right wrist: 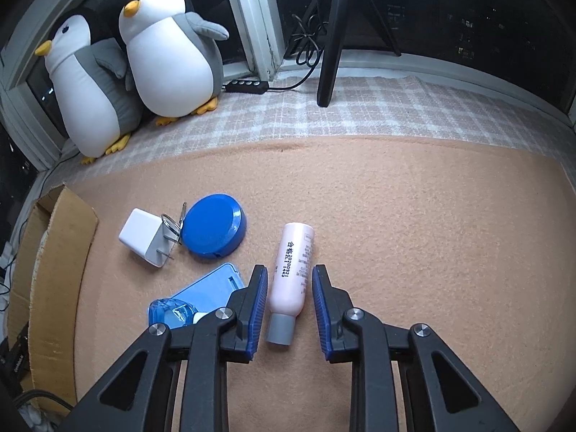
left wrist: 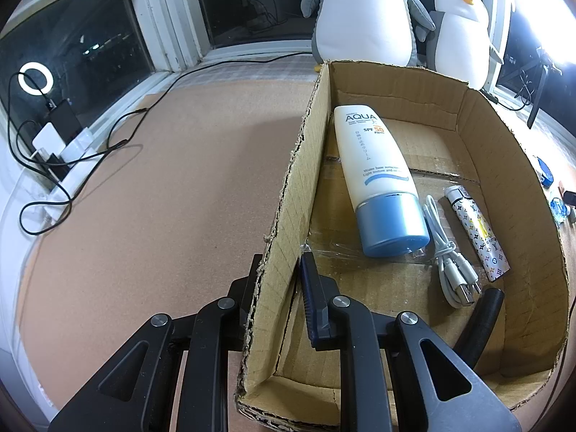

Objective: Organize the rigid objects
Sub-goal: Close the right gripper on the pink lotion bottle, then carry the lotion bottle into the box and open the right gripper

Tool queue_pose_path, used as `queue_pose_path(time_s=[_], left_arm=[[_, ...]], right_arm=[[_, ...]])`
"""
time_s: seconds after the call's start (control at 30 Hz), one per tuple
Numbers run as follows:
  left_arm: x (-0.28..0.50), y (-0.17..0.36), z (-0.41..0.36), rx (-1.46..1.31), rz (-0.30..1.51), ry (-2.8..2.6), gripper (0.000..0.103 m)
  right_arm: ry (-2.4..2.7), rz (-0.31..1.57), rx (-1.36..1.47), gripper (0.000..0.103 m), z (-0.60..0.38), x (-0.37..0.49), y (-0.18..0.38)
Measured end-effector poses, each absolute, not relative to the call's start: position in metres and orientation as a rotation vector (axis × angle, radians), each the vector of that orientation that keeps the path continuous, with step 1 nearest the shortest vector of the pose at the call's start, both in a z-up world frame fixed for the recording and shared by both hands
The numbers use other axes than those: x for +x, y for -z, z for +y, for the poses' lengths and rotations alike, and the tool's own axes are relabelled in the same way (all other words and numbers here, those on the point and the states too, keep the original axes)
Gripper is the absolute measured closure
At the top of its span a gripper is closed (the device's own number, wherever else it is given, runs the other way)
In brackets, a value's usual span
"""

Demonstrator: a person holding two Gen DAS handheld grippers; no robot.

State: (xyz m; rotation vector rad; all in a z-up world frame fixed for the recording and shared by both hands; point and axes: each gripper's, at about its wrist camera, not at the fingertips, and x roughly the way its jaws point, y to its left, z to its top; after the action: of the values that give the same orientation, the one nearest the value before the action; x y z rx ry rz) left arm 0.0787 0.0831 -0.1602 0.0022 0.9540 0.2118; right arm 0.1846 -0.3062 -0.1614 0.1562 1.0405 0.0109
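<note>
My left gripper (left wrist: 279, 288) is shut on the left wall of the cardboard box (left wrist: 298, 194), one finger outside and one inside. In the box lie a white sunscreen tube with a blue cap (left wrist: 378, 176), a coiled white cable (left wrist: 450, 259), a patterned lighter (left wrist: 477, 232) and a black tube (left wrist: 482, 320). My right gripper (right wrist: 289, 288) is open, its fingers on either side of a pink bottle with a grey cap (right wrist: 289, 277) lying on the tan mat. A blue round case (right wrist: 212, 228), a white charger plug (right wrist: 144, 235), a light blue case (right wrist: 208, 288) and a clear blue item (right wrist: 169, 311) lie to its left.
Two plush penguins (right wrist: 169, 54) stand by the window at the back. A black tripod (right wrist: 333, 36) stands on the checked cloth. The box's corner (right wrist: 54, 270) shows at the left of the right wrist view. Cables and chargers (left wrist: 54, 144) lie along the windowsill.
</note>
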Motion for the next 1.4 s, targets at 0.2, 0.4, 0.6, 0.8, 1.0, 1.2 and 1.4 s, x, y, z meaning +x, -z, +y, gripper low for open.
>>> queue_pose_path(time_s=[0.2,0.4,0.6,0.8,1.0,1.2,1.4], left_arm=[[0.079,0.160,0.084,0.002,0.953,-0.213,0.085],[0.079,0.160,0.084,0.002,0.953,-0.212,0.085],[0.079,0.159,0.086,-0.001,0.952,-0.213,0.085],[0.079,0.159,0.086,-0.001,0.952,-0.213,0.085],[0.079,0.159,0.086,-0.002,0.952,-0.213,0.085],[0.079,0.159,0.086,-0.001,0.951,-0.212,0.085],[0.079,0.159,0.086,-0.001,0.951,-0.212,0.085]], right_arm=[[-0.014,1.059,0.137,0.085,-0.304,0.190,0.164],[-0.024,1.067,0.105,0.085,-0.302,0.192,0.163],[-0.025,1.092,-0.003,0.085,-0.293,0.196,0.164],[-0.039,1.092,-0.042,0.085,-0.291,0.196,0.164],[-0.036,1.071,0.029,0.085,-0.299,0.189,0.154],[-0.073,1.038,0.093,0.085,-0.291,0.175,0.128],[-0.172,1.000,0.210,0.085,-0.260,0.159,0.099]])
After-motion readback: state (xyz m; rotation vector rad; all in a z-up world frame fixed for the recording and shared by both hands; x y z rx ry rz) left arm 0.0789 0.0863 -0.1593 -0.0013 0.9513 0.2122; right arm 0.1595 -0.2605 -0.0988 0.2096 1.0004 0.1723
